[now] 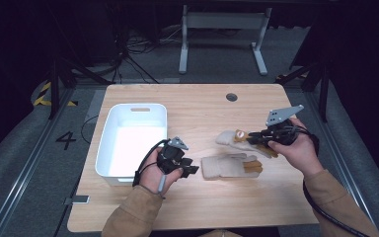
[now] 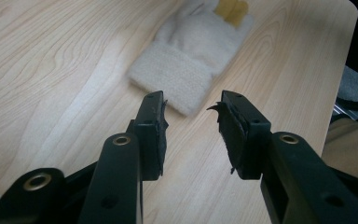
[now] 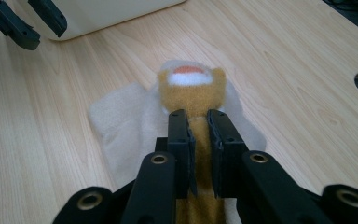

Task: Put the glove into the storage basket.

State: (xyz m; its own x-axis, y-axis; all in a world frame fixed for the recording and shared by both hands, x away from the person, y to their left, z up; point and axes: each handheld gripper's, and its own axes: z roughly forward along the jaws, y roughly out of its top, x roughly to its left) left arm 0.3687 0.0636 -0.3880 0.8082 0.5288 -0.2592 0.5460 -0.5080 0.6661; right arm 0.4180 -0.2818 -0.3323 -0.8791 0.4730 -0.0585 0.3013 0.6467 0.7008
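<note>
High view: a person at a wooden desk [image 1: 197,207] holds a gripper in each hand. The left gripper [image 1: 191,169] hangs open, with one cream fleece mitten [image 1: 229,166] lying flat just ahead of its jaws and a white plastic bin [image 1: 133,140] close on its other side. The right gripper [image 1: 254,139] is clamped on a second mitten [image 1: 233,138].

Left gripper view: the jaws stand apart over bare wood, with the flat mitten's cuff [image 2: 172,80] just beyond their tips, untouched.

Right gripper view: the jaws pinch a tan strip [image 3: 200,126] of the second mitten, whose cream body spreads beneath.

Risk, as I judge it: the pinch holds only a narrow fold, so the soft fabric could slip free when lifted toward the bin.
</note>
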